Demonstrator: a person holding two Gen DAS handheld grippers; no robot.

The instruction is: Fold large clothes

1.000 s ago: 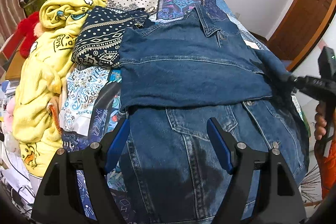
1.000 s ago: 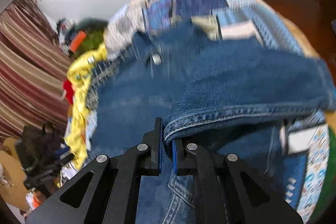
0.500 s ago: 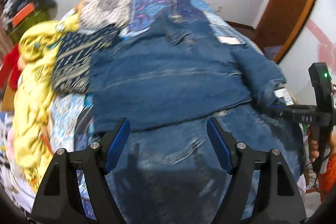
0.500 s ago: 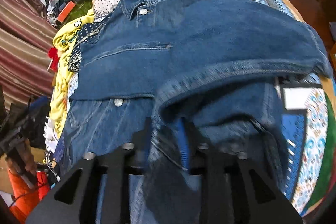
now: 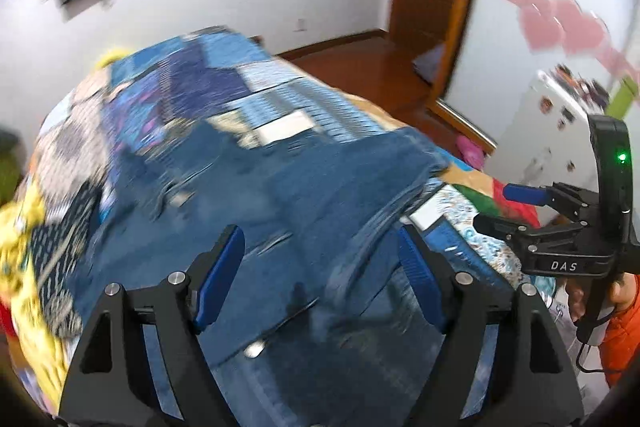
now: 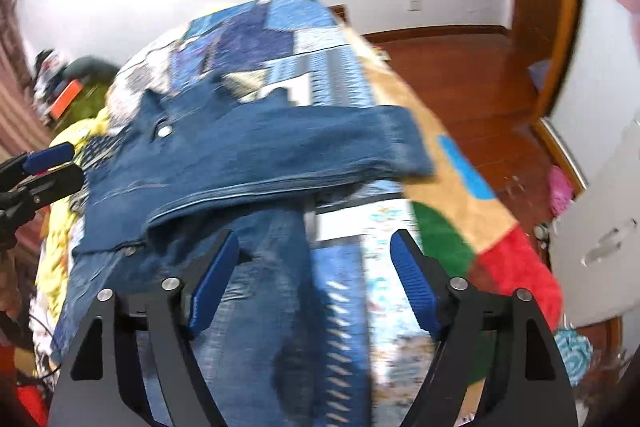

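Note:
A blue denim jacket point(image 5: 300, 187) lies spread on the bed, one sleeve point(image 6: 288, 143) folded across its body, cuff towards the bed's right edge. My left gripper point(image 5: 320, 267) hovers over the jacket's lower part, its jaws wide and still opening, nothing between them. My right gripper point(image 6: 314, 267) is opening above the jacket's right side and the quilt, with no cloth in its pads. Each gripper shows in the other view: the right gripper point(image 5: 496, 207) off the bed's right side, the left gripper point(image 6: 56, 167) at the left edge.
A patchwork quilt point(image 5: 248, 83) covers the bed. A yellow blanket point(image 5: 24, 227) and patterned clothes pile along the left side. A person's hand point(image 5: 580, 299) and orange sleeve hold the right gripper. Wooden floor point(image 6: 460, 67) and a door frame lie beyond the bed's right edge.
My right gripper has let go of the sleeve cuff, opened wide and drawn back. The sleeve now rests across the jacket. My left gripper has swung to the right over the jacket and rolled.

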